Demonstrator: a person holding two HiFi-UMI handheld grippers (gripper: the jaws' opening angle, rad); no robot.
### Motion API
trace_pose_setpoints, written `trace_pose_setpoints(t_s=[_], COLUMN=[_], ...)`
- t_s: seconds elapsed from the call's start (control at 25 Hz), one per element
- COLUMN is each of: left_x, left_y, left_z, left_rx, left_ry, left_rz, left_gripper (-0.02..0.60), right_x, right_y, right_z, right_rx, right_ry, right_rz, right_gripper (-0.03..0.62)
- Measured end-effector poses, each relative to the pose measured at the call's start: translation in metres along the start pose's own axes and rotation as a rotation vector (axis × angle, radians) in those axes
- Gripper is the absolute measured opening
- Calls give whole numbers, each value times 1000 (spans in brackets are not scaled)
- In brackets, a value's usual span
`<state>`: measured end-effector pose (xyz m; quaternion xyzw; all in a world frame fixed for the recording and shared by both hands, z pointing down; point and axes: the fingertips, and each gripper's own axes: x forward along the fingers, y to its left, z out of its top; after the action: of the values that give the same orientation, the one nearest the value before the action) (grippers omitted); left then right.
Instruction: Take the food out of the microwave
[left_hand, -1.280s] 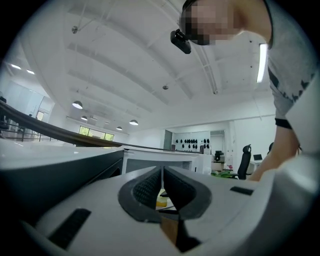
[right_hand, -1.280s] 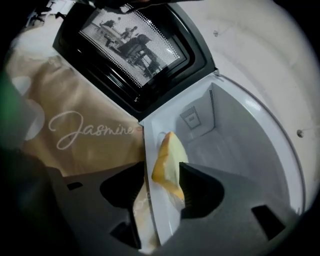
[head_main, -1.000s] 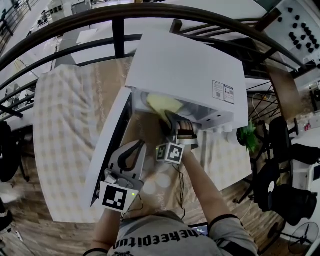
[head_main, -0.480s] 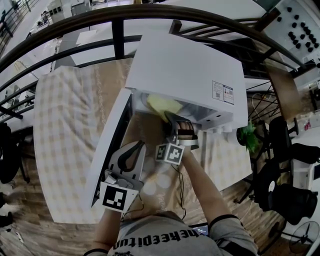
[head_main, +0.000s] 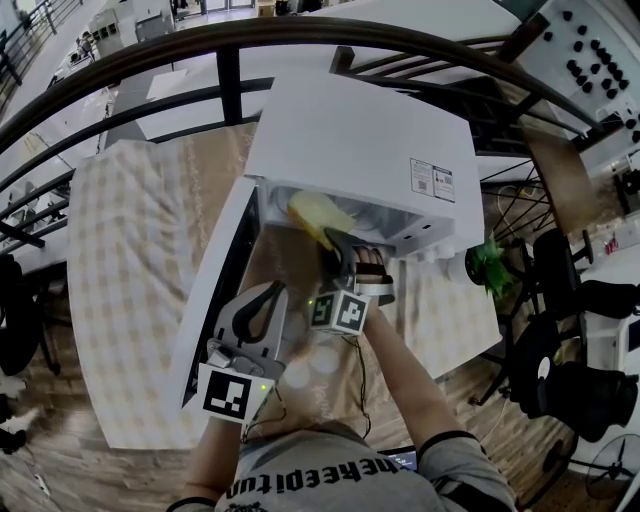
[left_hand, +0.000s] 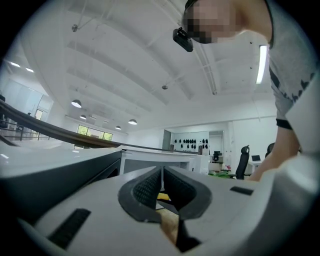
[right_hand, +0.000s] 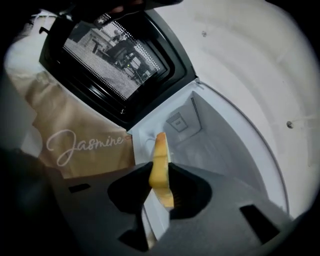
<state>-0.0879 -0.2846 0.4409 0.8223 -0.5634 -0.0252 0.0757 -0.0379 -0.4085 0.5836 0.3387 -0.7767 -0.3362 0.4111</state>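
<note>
A white microwave (head_main: 350, 150) stands on the table with its door (head_main: 215, 290) swung open to the left. A flat yellow piece of food (head_main: 315, 213) lies at the mouth of the cavity. My right gripper (head_main: 335, 245) reaches in; its jaws have just been closing and now pinch the food's edge. In the right gripper view the yellow food (right_hand: 160, 155) stands edge-on between the pads of the right gripper (right_hand: 160, 180), with the cavity wall (right_hand: 220, 145) behind. My left gripper (head_main: 272, 292) hovers by the door's lower edge; the left gripper (left_hand: 162, 182) has its pads together with nothing held.
A tan cloth (right_hand: 75, 145) with script lettering lies under the microwave on a checked tablecloth (head_main: 130, 250). A dark curved railing (head_main: 230, 60) runs behind. A green plant (head_main: 490, 268) and office chairs (head_main: 580, 300) stand to the right.
The right gripper's jaws have closed onto the yellow food and risen slightly with it. The left gripper has stayed where it was.
</note>
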Motion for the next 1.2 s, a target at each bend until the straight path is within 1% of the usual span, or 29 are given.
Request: trace_pose_setpoints(t_s=[0.24,0.36,0.44,0.52,0.68,0.96,1.2], left_x=[-5,-7,-10,-12,-17,-30,-37], left_y=[-5,-8,-11,-13,-17,-24,-32], left_z=[13,25,24,28,38,42,54], left_rx=[22,42,33,40,54,52,69], left_ry=[-43,-85,-74,-86,-118,-103,-136], left_rz=[1,5,1,3,4,3,5], left_gripper=[15,15,15,15,15,15,15], right_x=[-18,-29,-36,-43,-58,-82,-105], right_y=[-2,-6,-8,-10,-14,-17,-25], right_z=[5,9,14,19,27,31,35], right_rx=[44,75,107,140,224,386,506], right_ry=[-20,-35,-55,-72,-92,-105,-128], right_rz=[-4,-3,-7,1,20,55,61], right_gripper=[87,87,87,87,87,87,89])
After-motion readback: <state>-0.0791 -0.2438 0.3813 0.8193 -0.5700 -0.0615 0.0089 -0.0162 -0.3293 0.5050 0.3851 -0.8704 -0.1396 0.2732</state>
